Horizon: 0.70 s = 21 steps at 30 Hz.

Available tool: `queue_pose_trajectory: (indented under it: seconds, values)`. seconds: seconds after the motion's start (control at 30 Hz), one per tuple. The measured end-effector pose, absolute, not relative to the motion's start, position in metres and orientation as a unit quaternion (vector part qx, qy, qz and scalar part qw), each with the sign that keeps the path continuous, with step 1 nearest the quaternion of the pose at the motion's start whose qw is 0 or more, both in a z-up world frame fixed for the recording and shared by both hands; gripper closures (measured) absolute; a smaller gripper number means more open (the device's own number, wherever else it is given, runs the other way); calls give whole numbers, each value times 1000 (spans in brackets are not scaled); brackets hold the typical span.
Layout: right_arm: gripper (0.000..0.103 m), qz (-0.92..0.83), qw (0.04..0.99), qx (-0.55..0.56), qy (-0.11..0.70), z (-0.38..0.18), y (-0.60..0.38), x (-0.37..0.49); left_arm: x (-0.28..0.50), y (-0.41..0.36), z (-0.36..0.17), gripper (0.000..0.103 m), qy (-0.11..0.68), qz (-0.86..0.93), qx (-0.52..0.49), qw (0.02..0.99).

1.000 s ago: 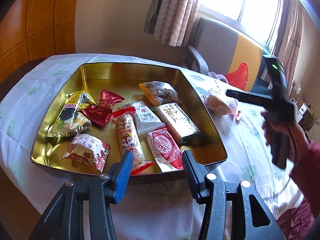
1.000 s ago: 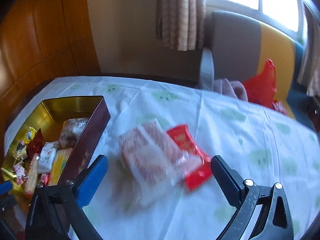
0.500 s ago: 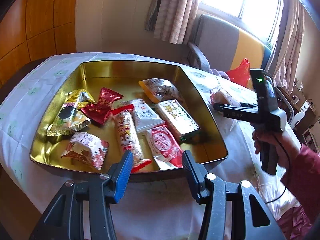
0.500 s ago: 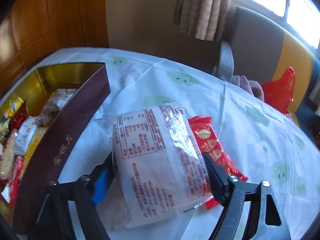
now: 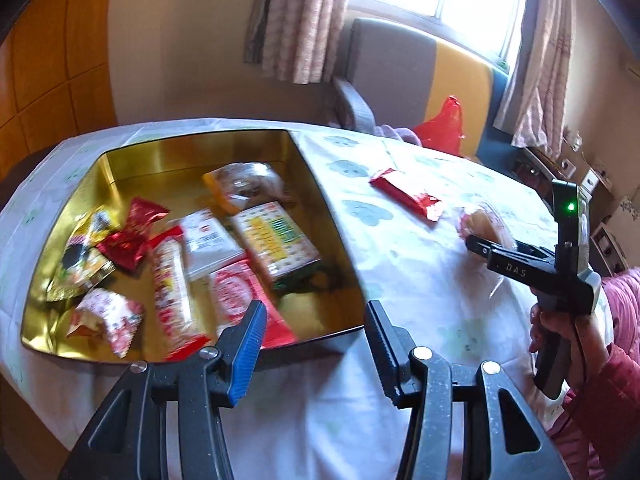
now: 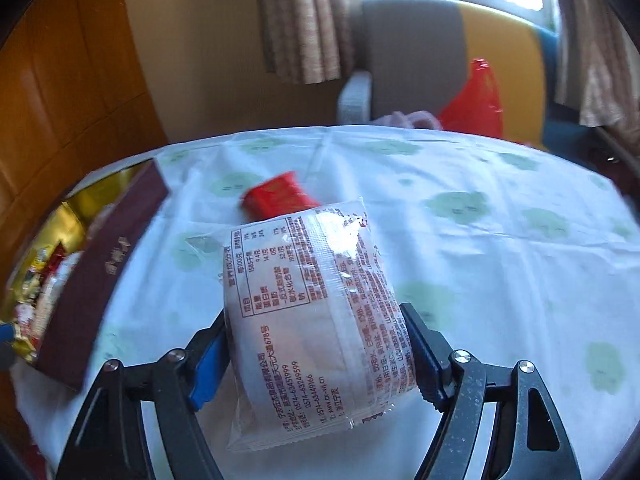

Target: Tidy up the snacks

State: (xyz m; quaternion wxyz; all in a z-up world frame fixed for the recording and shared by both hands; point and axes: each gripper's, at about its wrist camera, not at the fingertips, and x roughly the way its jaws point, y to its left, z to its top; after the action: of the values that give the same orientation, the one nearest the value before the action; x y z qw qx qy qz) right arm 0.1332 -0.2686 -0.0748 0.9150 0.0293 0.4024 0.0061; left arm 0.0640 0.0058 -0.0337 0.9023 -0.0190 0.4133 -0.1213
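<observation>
1. We find the clear-wrapped pastry packet (image 6: 316, 320) clamped between the two pads of the right gripper (image 6: 316, 354). A second ago it lay flat on the tablecloth with the pads standing wide on either side; they closed on it within that second and now press its left and right edges. In the right wrist view it appears lifted clear of the cloth, printed side up.

2. The red snack packet (image 5: 406, 196), which lay tucked against the pastry packet before, is now alone on the tablecloth (image 5: 420, 280), between the tin and the right gripper. It is not yet dealt with.

3. The gold tin (image 5: 192, 160) stands on the left part of the table and holds roughly nine wrapped snacks. We see no change among them. In the right wrist view its maroon outer wall lies to the left of the held packet, near but apart.

4. The left gripper (image 5: 316, 328) hangs over the tin's near right corner with its fingers apart and nothing between them. Its view now takes in more of the cloth to the right than a second ago.

5. Assessment: the pick is made and, in our judgement, the carry to the tin follows. Free floor shows at the tin's back. The film wrapper is slippery and bulging, so the grip may shift in transit.
</observation>
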Motion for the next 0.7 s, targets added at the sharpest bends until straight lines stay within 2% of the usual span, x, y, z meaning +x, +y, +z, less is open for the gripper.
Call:
queue_pose_trajectory:
  seconds: [0.3,0.53,0.7]
  values:
    - [25,-126,915,46,380,-73,-324,117,93,-54,-19,51,414,-158,-4,896]
    - [24,-144,914,26,378,-76,-318,120,143,-105,-17,48,433,-169,-12,885]
    - [24,-145,915,34,375,-77,-321,118,197,-127,-36,45,471,-137,-43,870]
